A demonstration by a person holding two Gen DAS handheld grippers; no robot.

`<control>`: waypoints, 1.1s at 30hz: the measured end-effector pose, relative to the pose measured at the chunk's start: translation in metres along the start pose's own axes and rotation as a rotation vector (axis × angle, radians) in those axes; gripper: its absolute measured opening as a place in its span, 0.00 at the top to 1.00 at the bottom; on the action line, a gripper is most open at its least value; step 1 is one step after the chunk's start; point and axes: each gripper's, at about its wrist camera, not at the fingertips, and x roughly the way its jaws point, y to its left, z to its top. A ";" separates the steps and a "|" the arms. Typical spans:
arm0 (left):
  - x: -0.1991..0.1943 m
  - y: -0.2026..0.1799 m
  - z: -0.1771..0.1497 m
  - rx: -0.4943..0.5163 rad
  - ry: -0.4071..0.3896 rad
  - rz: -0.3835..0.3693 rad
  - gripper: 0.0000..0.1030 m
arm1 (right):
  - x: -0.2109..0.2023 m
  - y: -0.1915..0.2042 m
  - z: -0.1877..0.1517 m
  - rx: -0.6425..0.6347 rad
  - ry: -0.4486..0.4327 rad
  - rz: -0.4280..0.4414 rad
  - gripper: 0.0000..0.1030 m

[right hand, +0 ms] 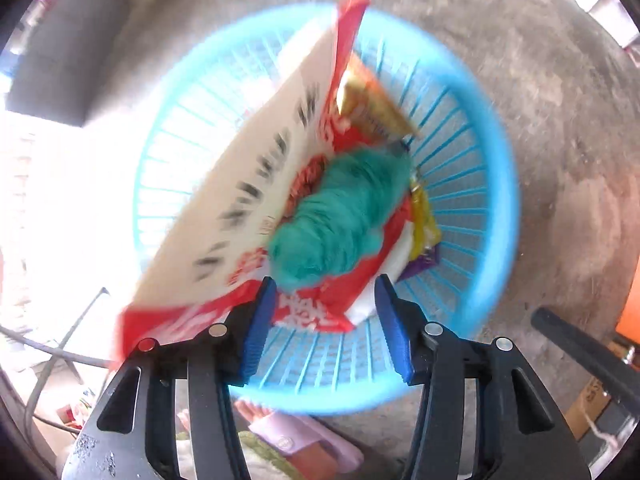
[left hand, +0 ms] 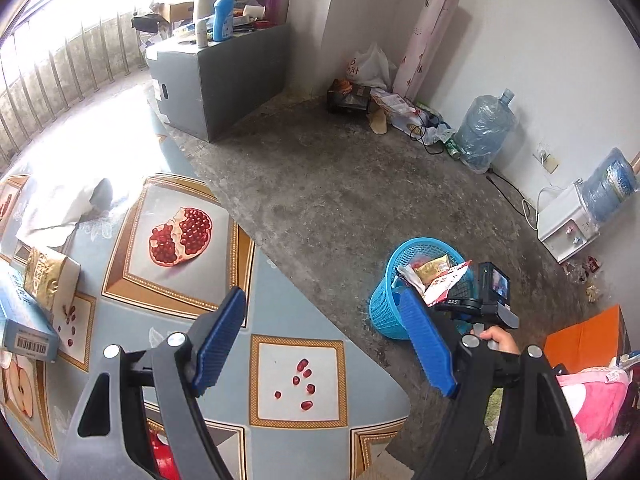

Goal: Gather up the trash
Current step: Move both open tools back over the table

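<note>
While motion is blurring the right wrist view, print on the red-and-white wrapper [right hand: 256, 184] is being left unreadable. One blue basket [right hand: 496, 184] is being seen below the right gripper [right hand: 326, 320], jaws apart, nothing clamped, trash inside. Left gripper [left hand: 324, 340] is being held wide apart over one patterned table [left hand: 280, 280]; concrete floor [left hand: 340, 184] beyond.

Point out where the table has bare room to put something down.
Bare: the tablecloth from the printed pomegranate half to the near corner. Crowded: the left edge, with the gold pouch, blue box and crumpled white paper.
</note>
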 end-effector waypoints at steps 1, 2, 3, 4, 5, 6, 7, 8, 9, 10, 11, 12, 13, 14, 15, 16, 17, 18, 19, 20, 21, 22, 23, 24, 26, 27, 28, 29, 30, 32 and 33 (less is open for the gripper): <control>-0.005 0.001 -0.002 -0.003 -0.012 -0.001 0.25 | -0.014 -0.004 -0.006 0.008 -0.026 0.019 0.51; -0.009 0.001 -0.003 -0.005 -0.023 -0.002 0.25 | -0.024 -0.005 -0.012 0.013 -0.050 0.030 0.50; -0.015 0.002 -0.005 -0.008 -0.035 0.000 0.25 | -0.037 -0.004 -0.015 0.021 -0.076 0.037 0.50; -0.019 0.002 -0.007 -0.008 -0.045 0.002 0.25 | -0.052 -0.006 -0.023 0.029 -0.106 0.047 0.49; -0.024 0.002 -0.009 -0.008 -0.056 0.002 0.25 | -0.065 -0.006 -0.030 0.034 -0.135 0.062 0.47; -0.029 0.003 -0.012 -0.008 -0.067 0.002 0.25 | -0.077 -0.002 -0.039 0.034 -0.160 0.075 0.47; -0.034 0.005 -0.013 -0.009 -0.077 0.004 0.25 | -0.090 -0.002 -0.046 0.030 -0.184 0.082 0.46; -0.040 0.006 -0.016 -0.011 -0.089 0.006 0.25 | -0.103 0.000 -0.053 0.024 -0.214 0.086 0.44; -0.043 0.006 -0.018 -0.012 -0.098 0.008 0.25 | -0.117 0.007 -0.059 0.015 -0.245 0.093 0.44; -0.047 0.006 -0.020 -0.016 -0.107 0.011 0.25 | -0.131 0.010 -0.068 0.005 -0.275 0.103 0.43; -0.053 0.009 -0.022 -0.020 -0.115 0.014 0.25 | -0.145 0.015 -0.070 -0.007 -0.304 0.113 0.42; -0.059 0.011 -0.024 -0.025 -0.125 0.014 0.25 | -0.153 0.022 -0.071 -0.020 -0.329 0.124 0.41; -0.064 0.013 -0.027 -0.029 -0.136 0.014 0.25 | -0.162 0.030 -0.073 -0.038 -0.351 0.136 0.41; -0.070 0.016 -0.029 -0.032 -0.149 0.019 0.25 | -0.173 0.036 -0.075 -0.062 -0.369 0.150 0.41; -0.075 0.019 -0.032 -0.033 -0.161 0.028 0.25 | -0.183 0.045 -0.076 -0.086 -0.388 0.163 0.41; -0.082 0.022 -0.035 -0.034 -0.174 0.037 0.25 | -0.192 0.056 -0.077 -0.109 -0.408 0.179 0.40; -0.087 0.025 -0.038 -0.039 -0.187 0.045 0.25 | -0.198 0.063 -0.080 -0.131 -0.425 0.192 0.39; -0.093 0.029 -0.041 -0.047 -0.200 0.051 0.25 | -0.207 0.073 -0.086 -0.157 -0.441 0.209 0.38; -0.099 0.033 -0.043 -0.057 -0.212 0.055 0.25 | -0.216 0.083 -0.092 -0.186 -0.456 0.227 0.37; -0.105 0.038 -0.047 -0.069 -0.223 0.062 0.25 | -0.216 0.087 -0.093 -0.214 -0.467 0.243 0.35; -0.110 0.043 -0.050 -0.081 -0.231 0.072 0.25 | -0.219 0.094 -0.096 -0.249 -0.478 0.259 0.35; -0.115 0.050 -0.055 -0.094 -0.242 0.083 0.25 | -0.224 0.107 -0.103 -0.286 -0.489 0.277 0.33; -0.121 0.055 -0.059 -0.107 -0.253 0.096 0.25 | -0.229 0.116 -0.110 -0.320 -0.499 0.291 0.32; -0.125 0.061 -0.064 -0.120 -0.262 0.111 0.25 | -0.228 0.118 -0.118 -0.350 -0.506 0.303 0.32; -0.135 0.073 -0.077 -0.152 -0.278 0.147 0.25 | -0.235 0.132 -0.130 -0.411 -0.513 0.343 0.31; -0.140 0.079 -0.084 -0.169 -0.282 0.161 0.25 | -0.231 0.134 -0.132 -0.439 -0.512 0.363 0.31; -0.144 0.086 -0.090 -0.189 -0.286 0.177 0.25 | -0.234 0.140 -0.138 -0.467 -0.511 0.383 0.31; -0.148 0.093 -0.098 -0.208 -0.290 0.192 0.25 | -0.238 0.147 -0.144 -0.492 -0.508 0.402 0.31; -0.152 0.099 -0.105 -0.227 -0.293 0.208 0.25 | -0.242 0.156 -0.151 -0.517 -0.503 0.417 0.31; -0.159 0.112 -0.119 -0.260 -0.300 0.244 0.25 | -0.245 0.175 -0.160 -0.568 -0.481 0.444 0.31; -0.161 0.118 -0.126 -0.273 -0.304 0.257 0.25 | -0.243 0.182 -0.162 -0.589 -0.469 0.454 0.31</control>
